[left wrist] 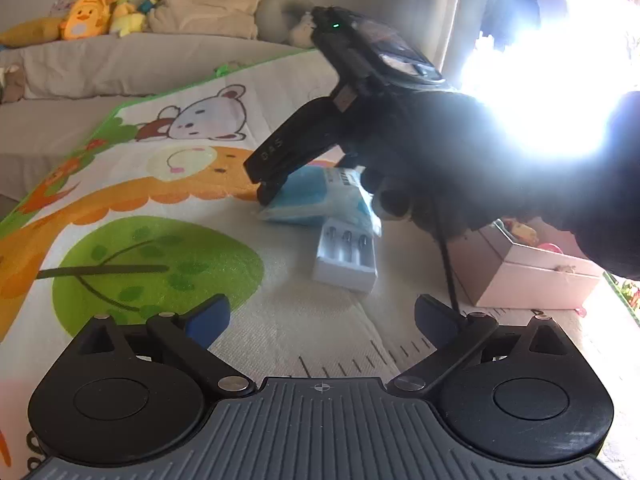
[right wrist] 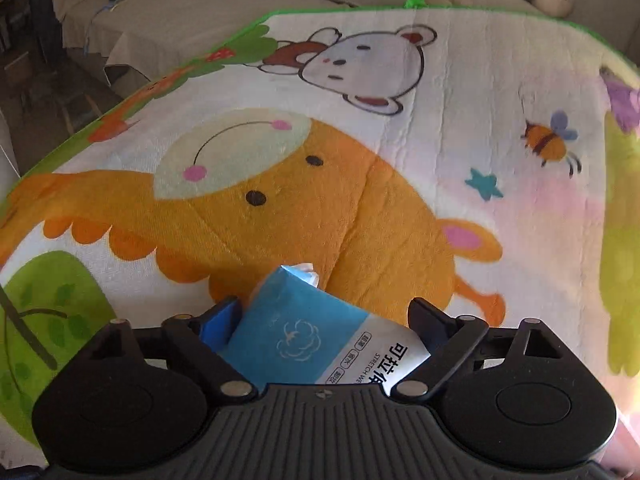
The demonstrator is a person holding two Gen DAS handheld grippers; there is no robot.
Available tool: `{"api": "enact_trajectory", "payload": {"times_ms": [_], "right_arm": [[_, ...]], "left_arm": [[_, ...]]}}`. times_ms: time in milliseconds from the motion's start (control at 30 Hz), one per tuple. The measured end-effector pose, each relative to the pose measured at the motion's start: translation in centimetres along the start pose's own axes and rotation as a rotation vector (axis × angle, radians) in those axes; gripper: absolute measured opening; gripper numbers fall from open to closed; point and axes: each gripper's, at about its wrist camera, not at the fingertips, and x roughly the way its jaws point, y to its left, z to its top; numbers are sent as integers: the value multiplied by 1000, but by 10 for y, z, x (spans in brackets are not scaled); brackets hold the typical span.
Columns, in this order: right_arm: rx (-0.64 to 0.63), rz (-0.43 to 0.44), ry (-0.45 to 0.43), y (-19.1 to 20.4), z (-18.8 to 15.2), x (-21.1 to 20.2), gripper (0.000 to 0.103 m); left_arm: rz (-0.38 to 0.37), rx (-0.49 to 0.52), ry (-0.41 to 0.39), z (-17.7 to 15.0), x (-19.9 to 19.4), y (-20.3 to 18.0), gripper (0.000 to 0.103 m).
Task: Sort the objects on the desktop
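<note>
A blue and white tissue pack (right wrist: 304, 336) lies tilted on the cartoon play mat (right wrist: 360, 184), between the fingers of my right gripper (right wrist: 322, 316). The left pad (right wrist: 218, 322) is against its edge, while a gap shows beside the right pad, so the jaws stand open around it. In the left wrist view that same pack (left wrist: 308, 200) sits under the right gripper's black finger (left wrist: 276, 160), which a gloved hand (left wrist: 420, 152) holds. A white case with three dark cylinders (left wrist: 346, 258) lies just in front of it. My left gripper (left wrist: 322, 320) hovers open and empty short of the case.
A pink-white open box (left wrist: 528, 276) with small items stands at the right on the mat. Behind the mat are a beige sofa (left wrist: 120, 64), pillows and plush toys (left wrist: 100, 12). Strong window glare (left wrist: 552, 92) washes out the upper right.
</note>
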Motion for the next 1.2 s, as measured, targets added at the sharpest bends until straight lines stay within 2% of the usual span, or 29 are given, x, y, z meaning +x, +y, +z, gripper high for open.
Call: {"api": "enact_trajectory", "payload": {"times_ms": [100, 233, 333, 400, 467, 533, 567, 633, 667, 733, 800, 833, 967, 1000, 1067, 1133, 1167, 1200], "right_arm": [[50, 109, 48, -6, -29, -23, 84], [-7, 182, 77, 11, -76, -55, 81], [-1, 258, 91, 16, -111, -80, 81], [35, 277, 64, 11, -134, -101, 81], [68, 283, -38, 2, -159, -134, 81], [116, 248, -183, -17, -185, -173, 82], [148, 201, -250, -28, -198, -190, 83], [250, 36, -365, -57, -224, -218, 89], [312, -60, -394, -76, -237, -226, 89], [421, -193, -390, -111, -259, -229, 89], [525, -249, -353, -144, -277, -220, 89], [563, -236, -334, -156, -283, -213, 89], [659, -73, -307, -175, -284, -182, 86], [661, -91, -313, -172, -277, -176, 90], [631, -101, -329, -165, -263, -166, 90], [605, -13, -332, -163, -253, -158, 90], [595, 10, -335, -158, -248, -158, 86], [579, -3, -344, -151, -243, -161, 85]], "left_arm": [[-52, 39, 38, -2, -2, -8, 102], [-131, 153, 81, -15, -11, -31, 102], [-132, 229, 101, -26, -19, -46, 102], [-128, 234, 121, -31, -22, -51, 102], [-111, 230, 137, -34, -23, -53, 102], [-91, 229, 149, -36, -24, -56, 102], [-82, 226, 154, -36, -24, -57, 102], [-66, 221, 161, -36, -24, -59, 103], [-56, 222, 163, -36, -25, -60, 103], [-40, 228, 166, -38, -27, -63, 103], [-31, 230, 173, -38, -28, -65, 103], [-27, 230, 179, -38, -29, -67, 103], [-8, 223, 191, -38, -31, -71, 103], [-4, 222, 192, -38, -32, -71, 103], [-1, 216, 196, -38, -34, -71, 103], [7, 208, 204, -38, -34, -70, 103], [12, 208, 205, -38, -34, -69, 103], [19, 210, 202, -38, -35, -68, 103]]}}
